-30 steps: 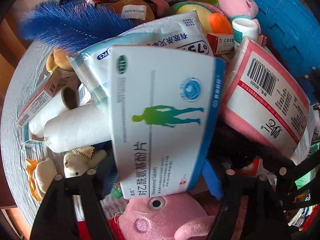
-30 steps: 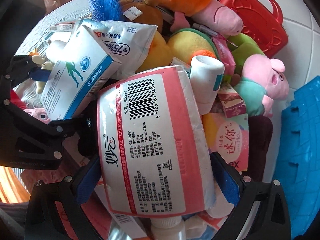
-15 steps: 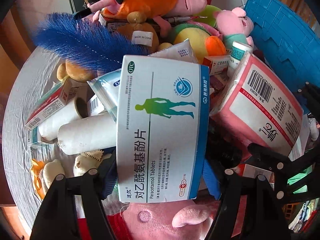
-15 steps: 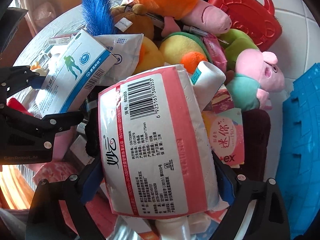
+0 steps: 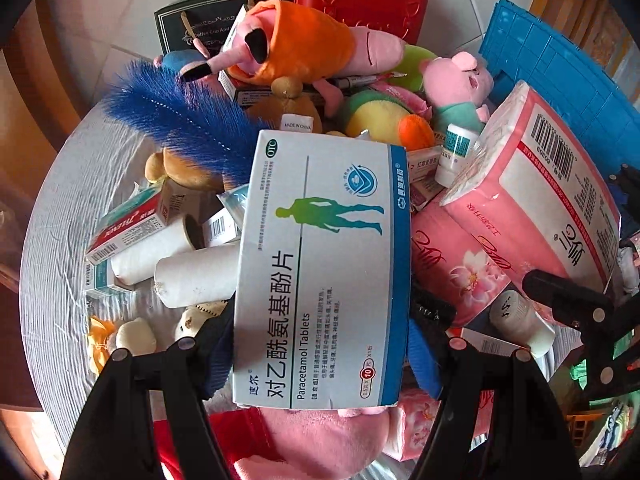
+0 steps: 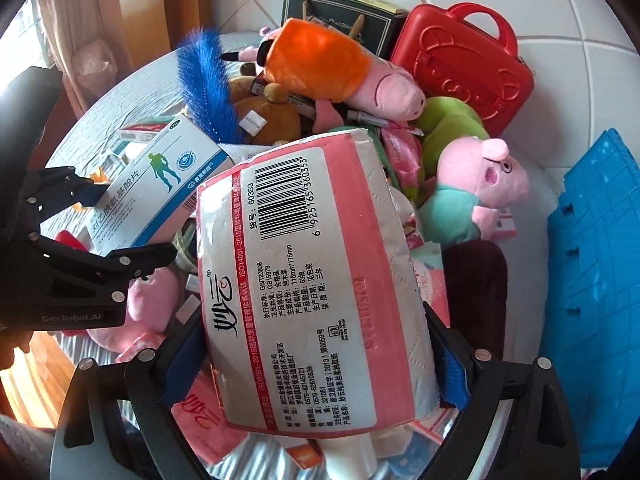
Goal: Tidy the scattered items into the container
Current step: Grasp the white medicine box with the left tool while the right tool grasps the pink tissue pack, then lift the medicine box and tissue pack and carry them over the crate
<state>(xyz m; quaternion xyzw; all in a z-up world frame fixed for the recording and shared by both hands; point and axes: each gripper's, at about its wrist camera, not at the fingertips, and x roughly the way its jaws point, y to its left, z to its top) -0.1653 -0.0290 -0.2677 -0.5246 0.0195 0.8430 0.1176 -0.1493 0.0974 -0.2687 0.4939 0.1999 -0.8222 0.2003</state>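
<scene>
My left gripper (image 5: 320, 340) is shut on a white and blue paracetamol box (image 5: 320, 240), which it holds above the cluttered round table. My right gripper (image 6: 316, 344) is shut on a pink tissue pack (image 6: 304, 264) with a barcode label, also lifted off the pile. In the right wrist view the left gripper (image 6: 124, 220) and its box (image 6: 160, 184) sit to the left. The tissue pack (image 5: 540, 208) shows at the right of the left wrist view. The blue crate (image 6: 592, 260) stands at the right edge, beside the table.
The grey-clothed table (image 5: 60, 240) carries plush pigs (image 6: 472, 188), an orange plush (image 5: 304, 44), a blue feather (image 5: 180, 120), white rolls (image 5: 192, 276), small medicine boxes and bottles. A red case (image 6: 460, 52) and a black box (image 5: 192, 28) lie at the far side on the tiled floor.
Both grippers have risen with their loads. The pile looks smaller, and more of the floor, the red case and the crate has come into view.
</scene>
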